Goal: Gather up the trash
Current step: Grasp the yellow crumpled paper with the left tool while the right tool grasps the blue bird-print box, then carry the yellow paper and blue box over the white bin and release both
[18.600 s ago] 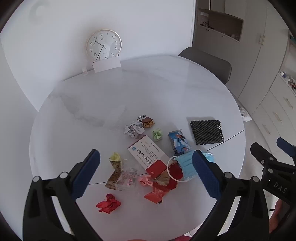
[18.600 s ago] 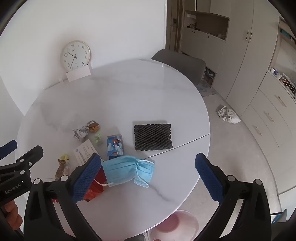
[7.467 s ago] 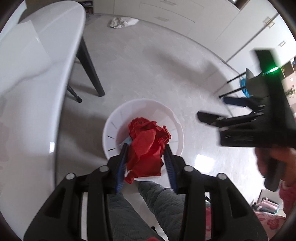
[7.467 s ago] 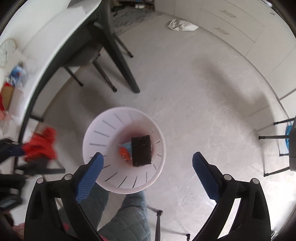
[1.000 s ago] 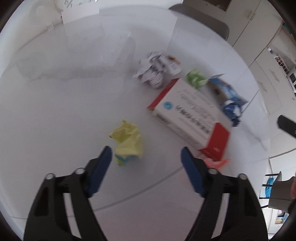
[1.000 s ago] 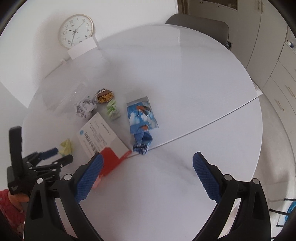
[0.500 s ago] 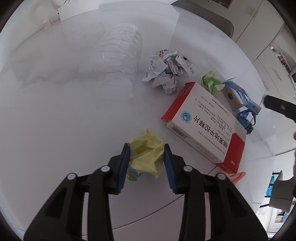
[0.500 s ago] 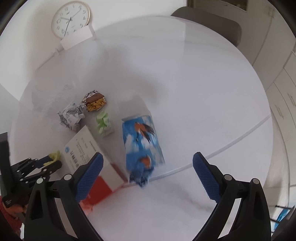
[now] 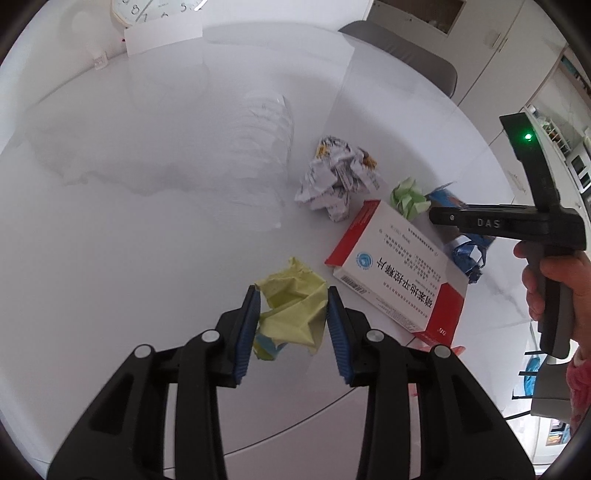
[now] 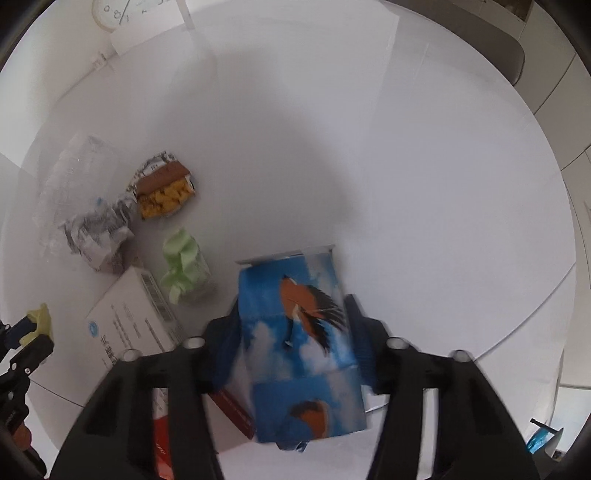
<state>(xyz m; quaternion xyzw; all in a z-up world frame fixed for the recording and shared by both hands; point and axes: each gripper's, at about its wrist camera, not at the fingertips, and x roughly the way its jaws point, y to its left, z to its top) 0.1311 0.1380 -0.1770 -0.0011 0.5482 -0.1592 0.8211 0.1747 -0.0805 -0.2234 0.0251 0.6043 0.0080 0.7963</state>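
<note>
My left gripper (image 9: 291, 325) is shut on a crumpled yellow paper (image 9: 293, 310), just above the white round table (image 9: 147, 240). The yellow paper also shows at the left edge of the right wrist view (image 10: 38, 321). My right gripper (image 10: 295, 343) is closed around a blue carton with a bird picture (image 10: 299, 332), its fingers against both sides. The right gripper body shows in the left wrist view (image 9: 517, 221) over the blue carton (image 9: 467, 251).
A white and red medicine box (image 9: 399, 277), a green paper wad (image 10: 183, 269), crumpled printed paper (image 9: 336, 188), a snack wrapper (image 10: 162, 192) and clear plastic packaging (image 9: 262, 147) lie on the table. A clock (image 9: 155, 7) and grey chair (image 9: 402, 55) stand behind.
My left gripper has closed on the yellow paper and lifted it slightly. My right gripper has dropped to the blue carton and closed around it.
</note>
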